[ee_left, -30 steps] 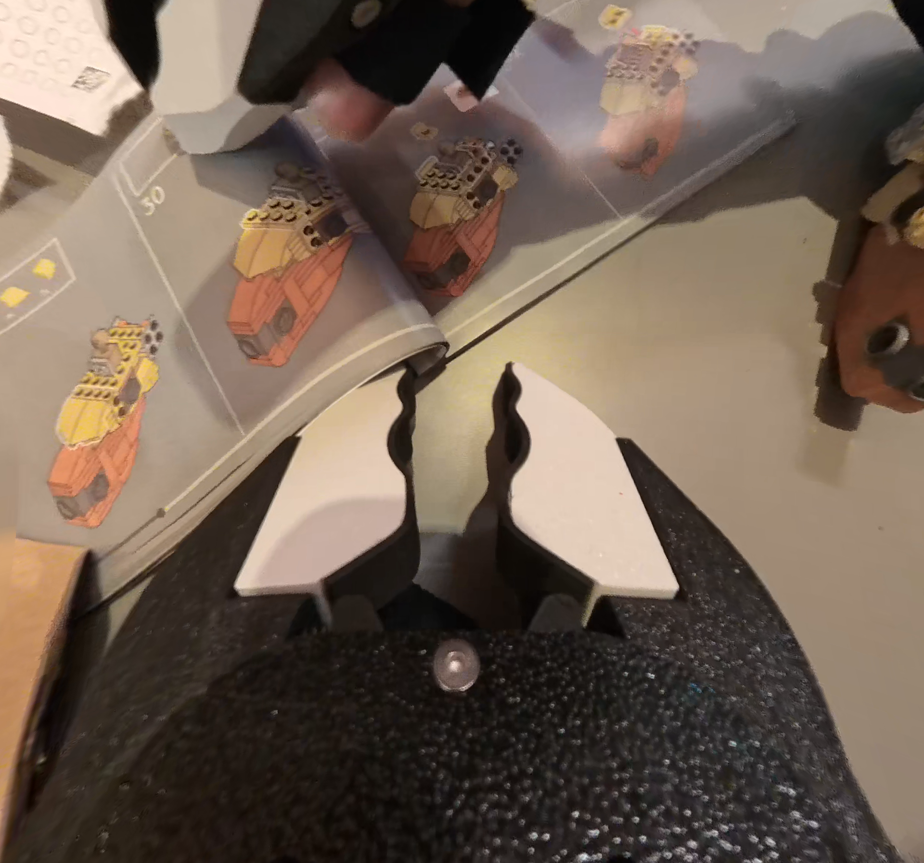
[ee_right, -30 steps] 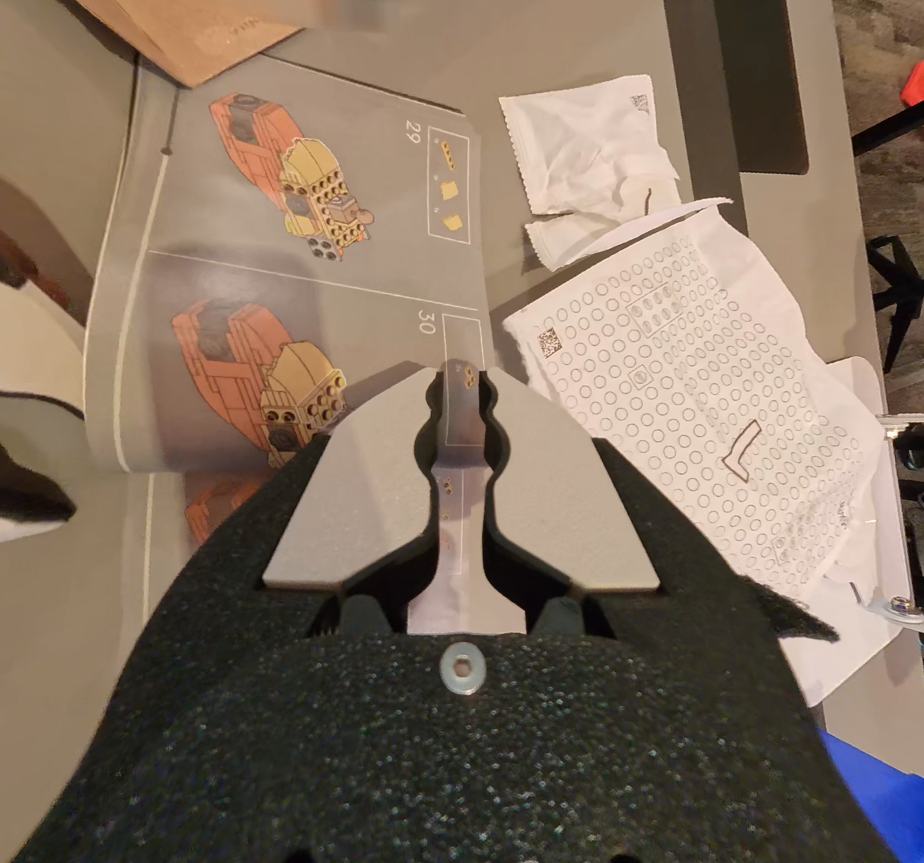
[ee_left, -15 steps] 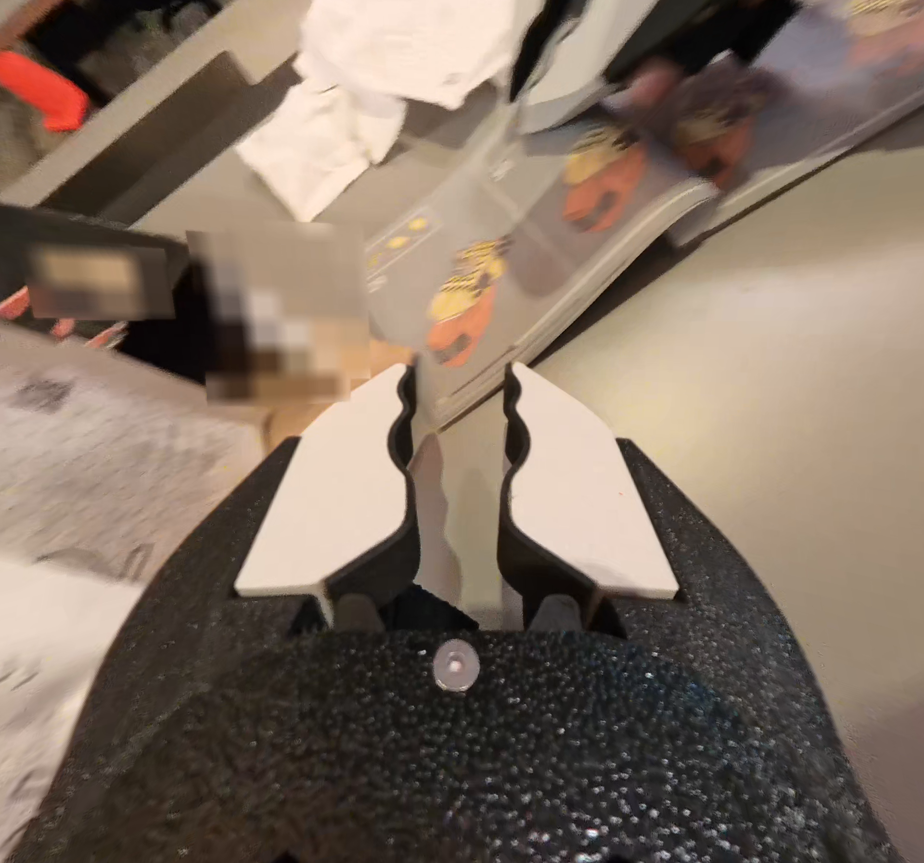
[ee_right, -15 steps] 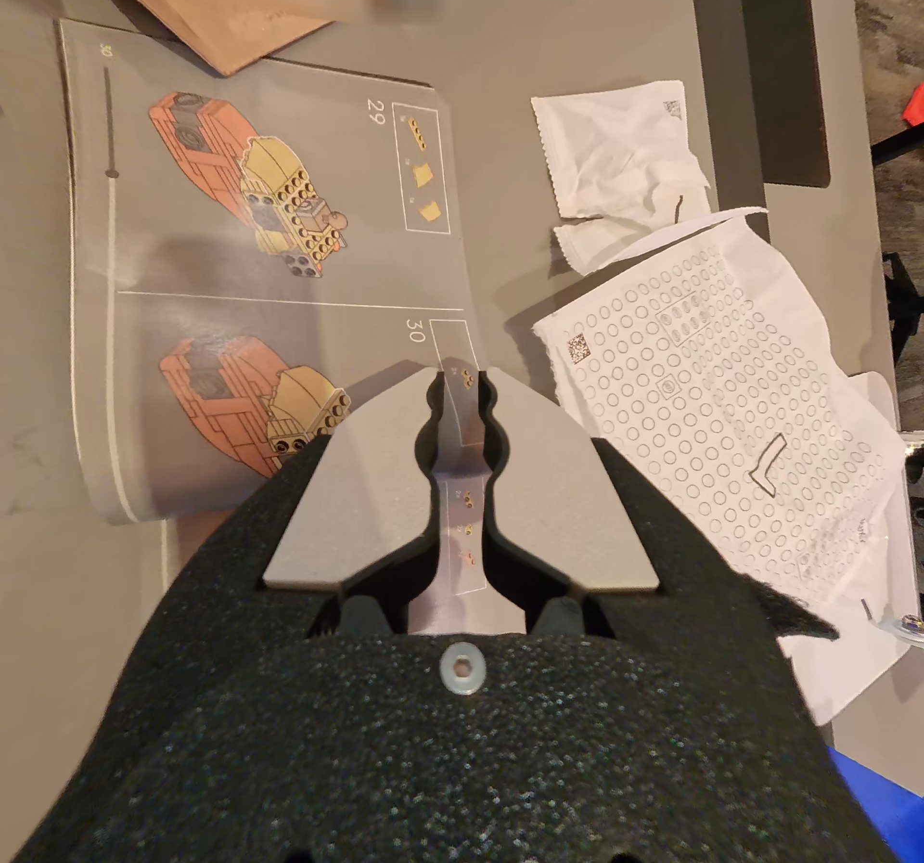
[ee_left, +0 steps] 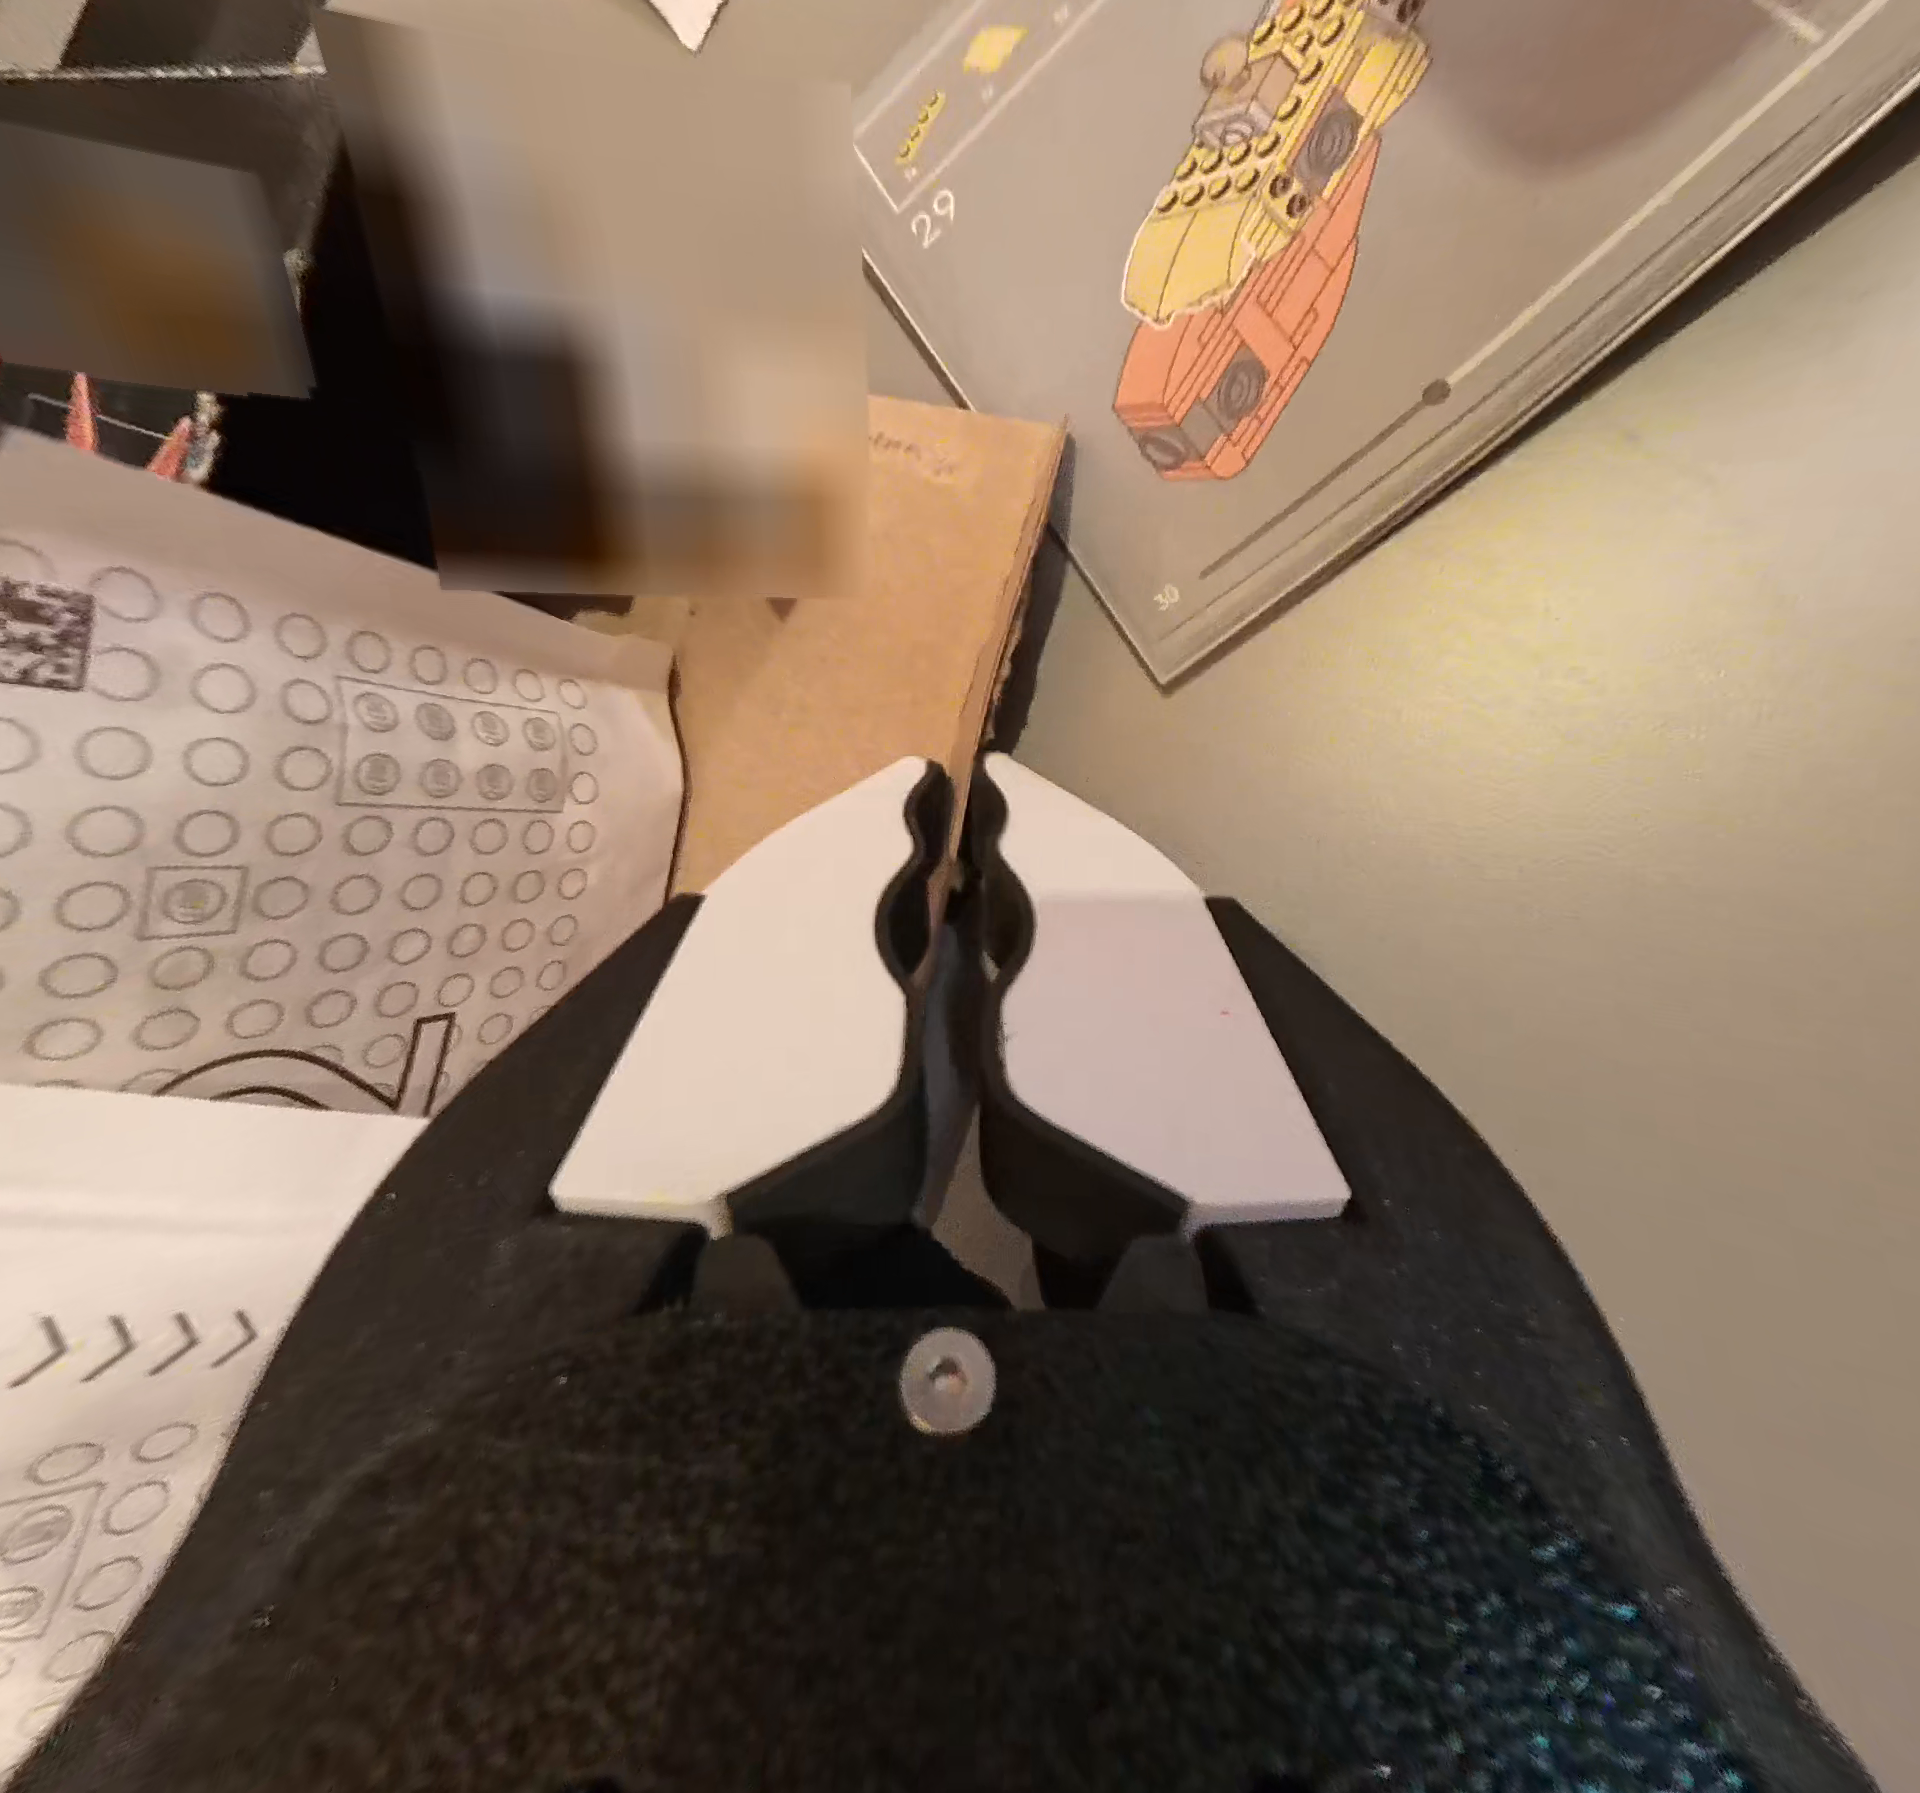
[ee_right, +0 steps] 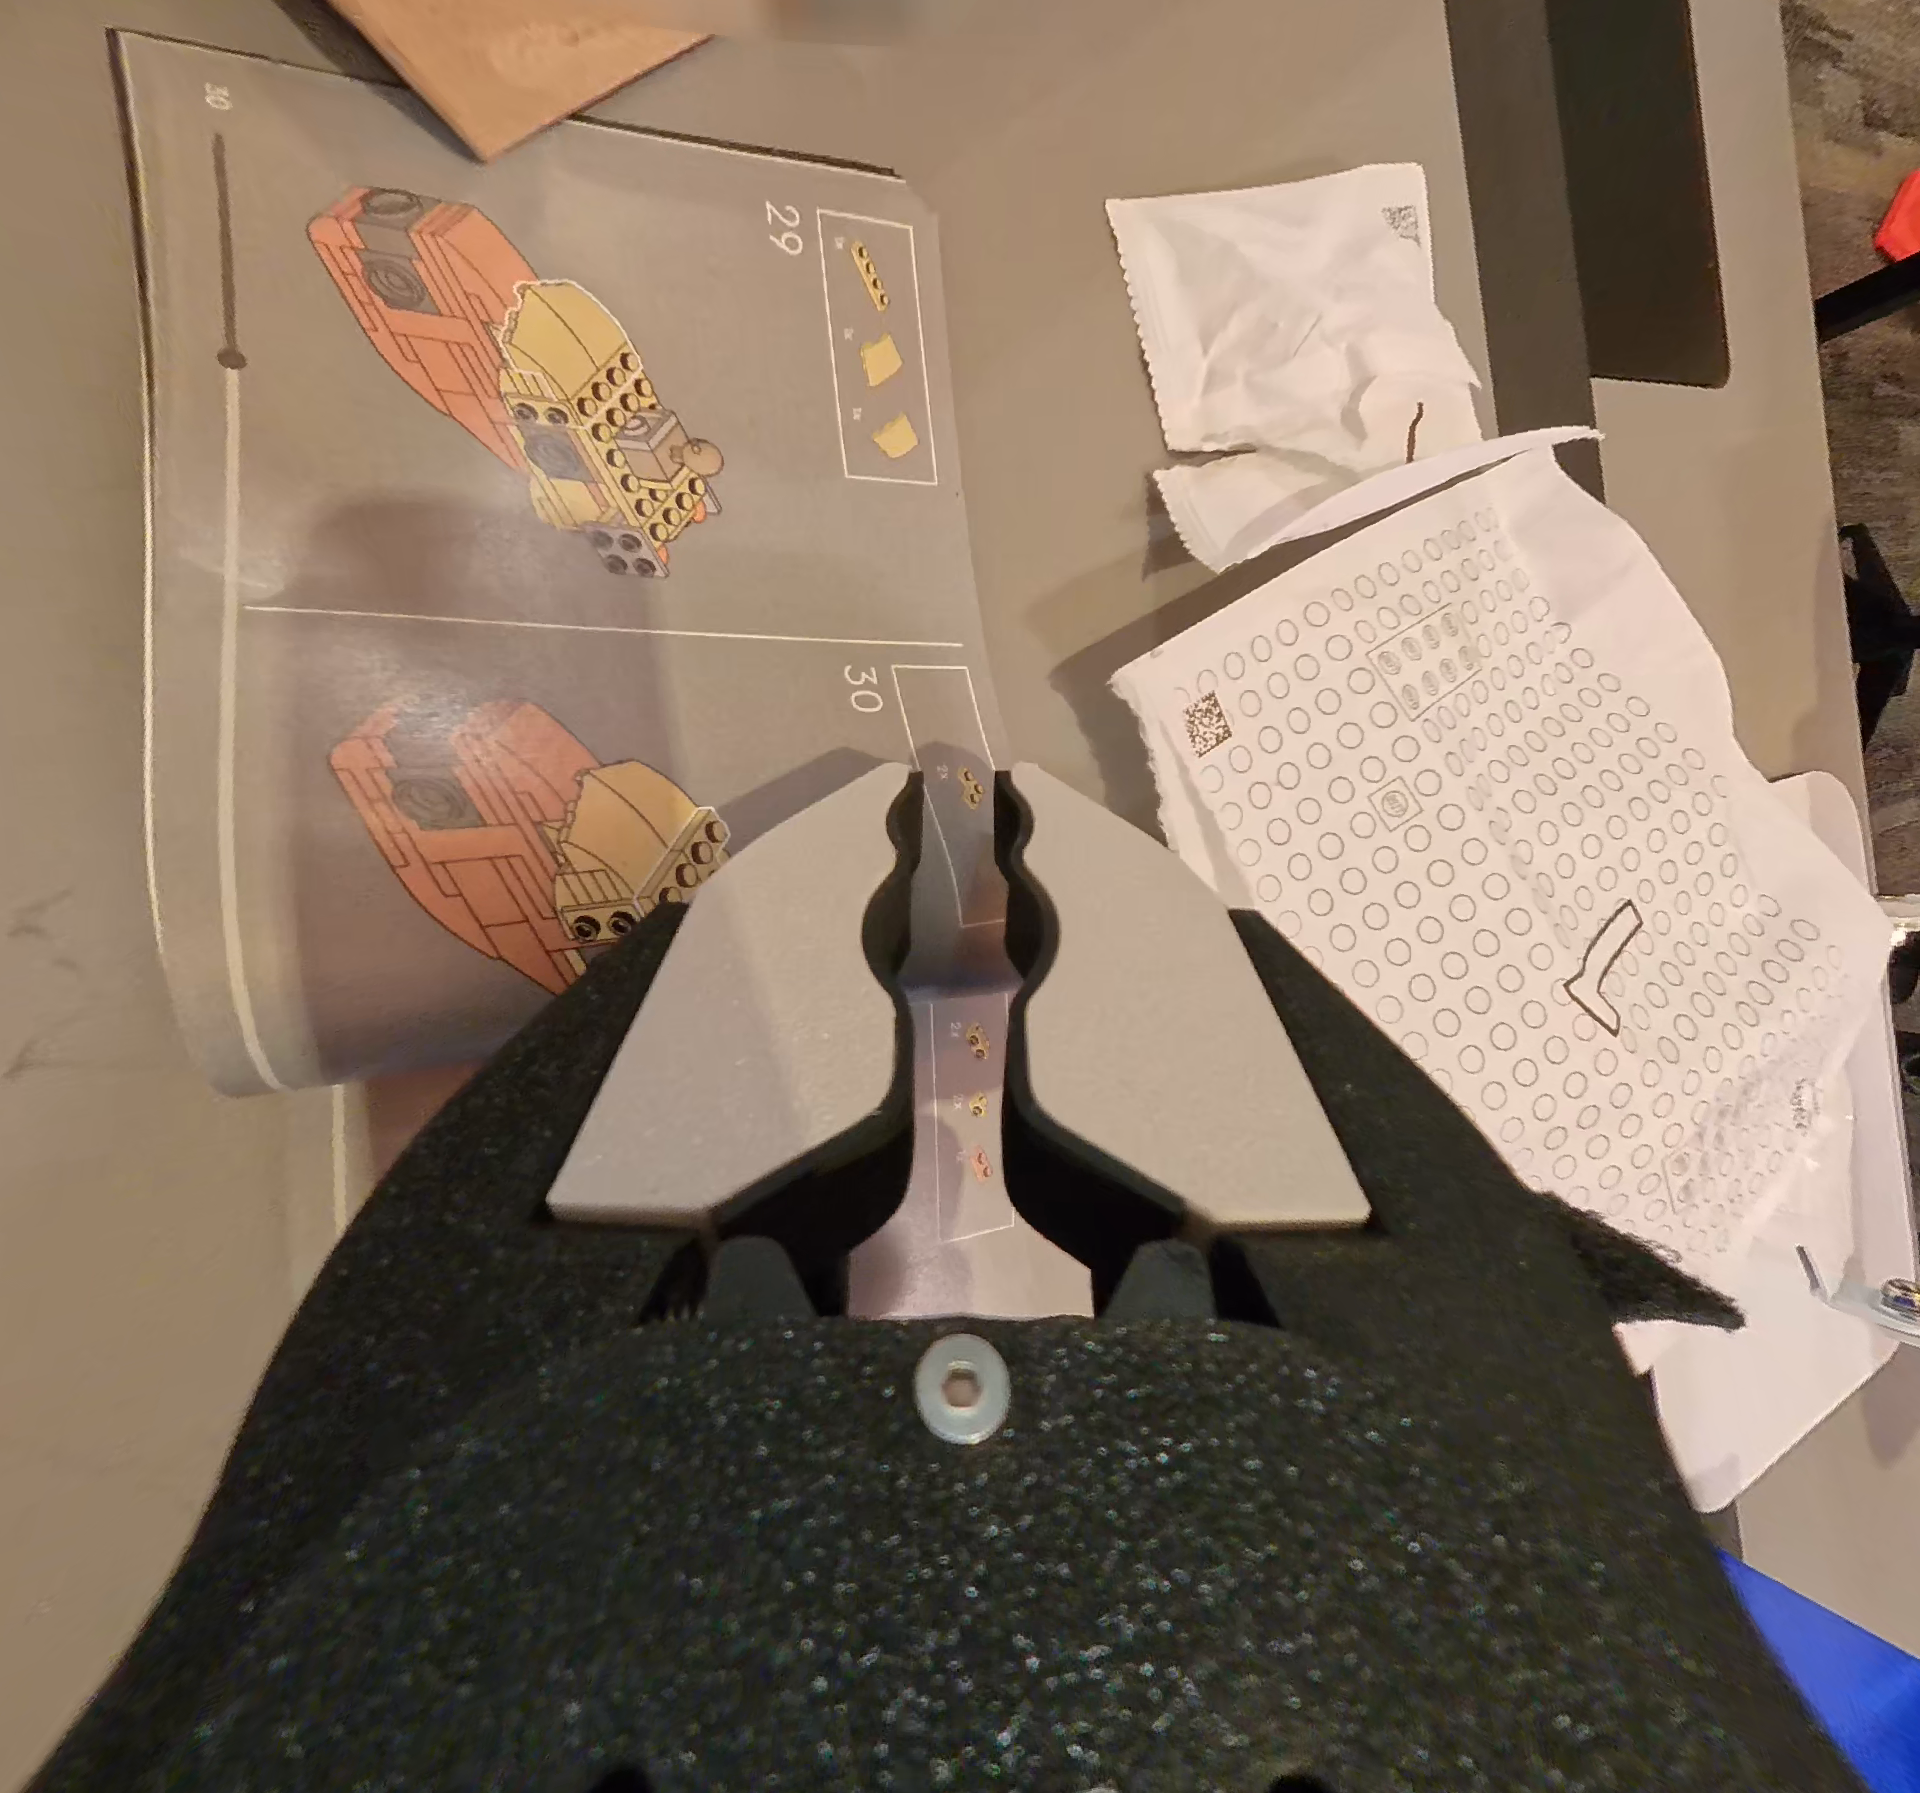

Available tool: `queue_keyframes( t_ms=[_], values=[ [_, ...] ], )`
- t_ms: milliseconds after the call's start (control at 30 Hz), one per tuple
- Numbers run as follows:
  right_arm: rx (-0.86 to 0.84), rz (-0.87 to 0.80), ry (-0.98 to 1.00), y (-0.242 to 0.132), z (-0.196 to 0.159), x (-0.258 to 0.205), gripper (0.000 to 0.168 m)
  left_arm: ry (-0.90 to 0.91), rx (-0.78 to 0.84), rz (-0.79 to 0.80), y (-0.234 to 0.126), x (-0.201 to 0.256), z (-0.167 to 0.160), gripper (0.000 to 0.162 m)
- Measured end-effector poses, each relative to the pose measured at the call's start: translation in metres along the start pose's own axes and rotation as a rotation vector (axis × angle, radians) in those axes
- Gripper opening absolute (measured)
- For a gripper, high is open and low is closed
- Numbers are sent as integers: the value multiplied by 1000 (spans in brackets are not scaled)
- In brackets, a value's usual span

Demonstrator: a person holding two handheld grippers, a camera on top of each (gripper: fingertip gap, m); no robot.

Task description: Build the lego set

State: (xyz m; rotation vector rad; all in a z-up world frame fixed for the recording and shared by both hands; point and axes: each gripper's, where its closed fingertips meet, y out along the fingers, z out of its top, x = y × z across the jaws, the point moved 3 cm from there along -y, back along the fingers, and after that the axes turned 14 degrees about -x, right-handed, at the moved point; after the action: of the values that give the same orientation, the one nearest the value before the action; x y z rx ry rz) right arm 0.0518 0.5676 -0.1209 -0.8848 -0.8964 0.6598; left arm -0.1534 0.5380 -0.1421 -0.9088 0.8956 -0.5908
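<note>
Left gripper [ee_left: 958, 787]: seen low in the left wrist view; its jaws are drawn close, a narrow gap left between them. The edge of the cardboard piece is seen in that gap, but whether it is pinched cannot be told.
Printed paper bag [ee_left: 291, 808]: laid at nine o'clock of the left gripper, white, covered in small circles.
Cardboard piece [ee_left: 894, 621]: found at twelve o'clock of the left gripper, brown, its right edge running down between the fingertips.
Instruction booklet [ee_left: 1351, 216]: lying open on the grey table [ee_left: 1558, 808] at one o'clock of the left gripper; an orange and yellow model is pictured on its page. The built model itself is not seen in either view.
Booklet in the right wrist view [ee_right: 520, 548]: spread at ten to twelve o'clock of the right gripper [ee_right: 958, 787], the page edge curling beneath the fingertips.
Right gripper: its jaws are parted slightly and nothing is held; the page is seen through the gap.
Small white bag [ee_right: 1288, 330]: crumpled, at one o'clock.
Printed bag [ee_right: 1507, 860]: at three o'clock, just beside the right finger.
</note>
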Motion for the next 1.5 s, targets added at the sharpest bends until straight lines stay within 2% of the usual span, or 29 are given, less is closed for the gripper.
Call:
queue_keyframes(
  t_ms=[167,300,567,867,1000,1500],
  values=[
    [0,0,1,0,0,0,13,3,18,20,-5,-4,6,3],
    [-2,-2,-2,1,0,-1,12,26,37,-30,-13,9,11,2],
    [-1,-8,-4,1,0,-1,12,38,17,-14,-7,18,11,3],
    [17,-32,-2,-3,1,1,13,23,35,19,-12,17,10,20],
    [28,-47,14,-7,0,4,16,-5,114,15,-26,16,15,22],
    [96,-124,103,-41,-12,18,23,-138,618,-50,-90,31,43,28]
  ],
)
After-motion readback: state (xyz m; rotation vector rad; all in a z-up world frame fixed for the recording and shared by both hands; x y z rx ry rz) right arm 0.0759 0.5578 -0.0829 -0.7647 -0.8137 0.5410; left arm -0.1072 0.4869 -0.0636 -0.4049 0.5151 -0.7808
